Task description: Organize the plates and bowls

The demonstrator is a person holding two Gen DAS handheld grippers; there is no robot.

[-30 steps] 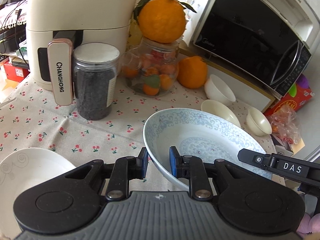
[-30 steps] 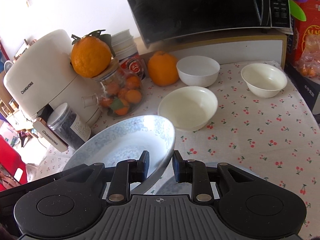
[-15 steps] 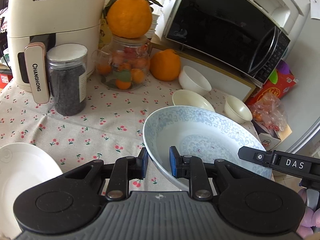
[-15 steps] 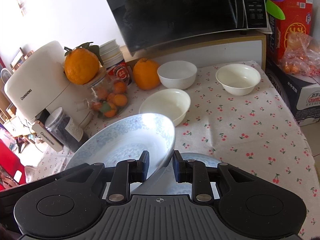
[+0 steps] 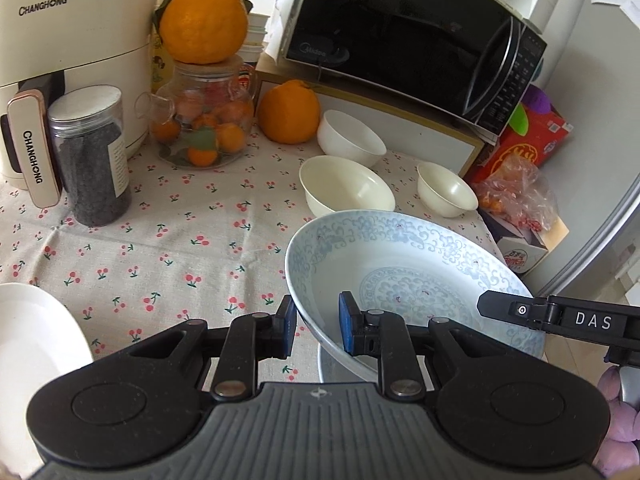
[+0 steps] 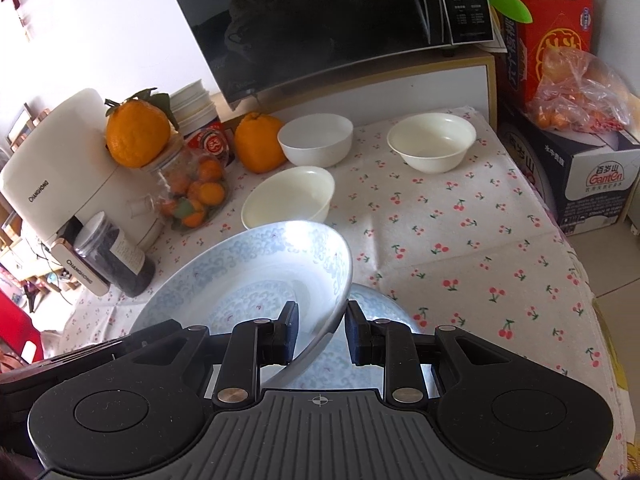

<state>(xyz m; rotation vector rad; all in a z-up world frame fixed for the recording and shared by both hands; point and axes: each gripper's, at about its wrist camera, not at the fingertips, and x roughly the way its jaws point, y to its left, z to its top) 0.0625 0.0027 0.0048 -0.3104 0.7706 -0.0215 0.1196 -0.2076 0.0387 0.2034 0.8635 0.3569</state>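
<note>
Left gripper [image 5: 316, 326]: pinching the near-left rim of the blue-patterned plate [image 5: 400, 276], 1 pad inside and 1 outside.
Right gripper [image 6: 322, 334]: pinching the same plate's opposite rim.
Blue-patterned plate: held tilted above the cherry-print tablecloth [image 6: 460, 240], directly over a second patterned plate [image 6: 384, 304] lying there.
White plate [image 5: 32, 336]: at the near left table edge.
Bowls: 3 cream bowls [image 6: 290, 198] farther back, before the microwave [image 6: 340, 20].
</note>
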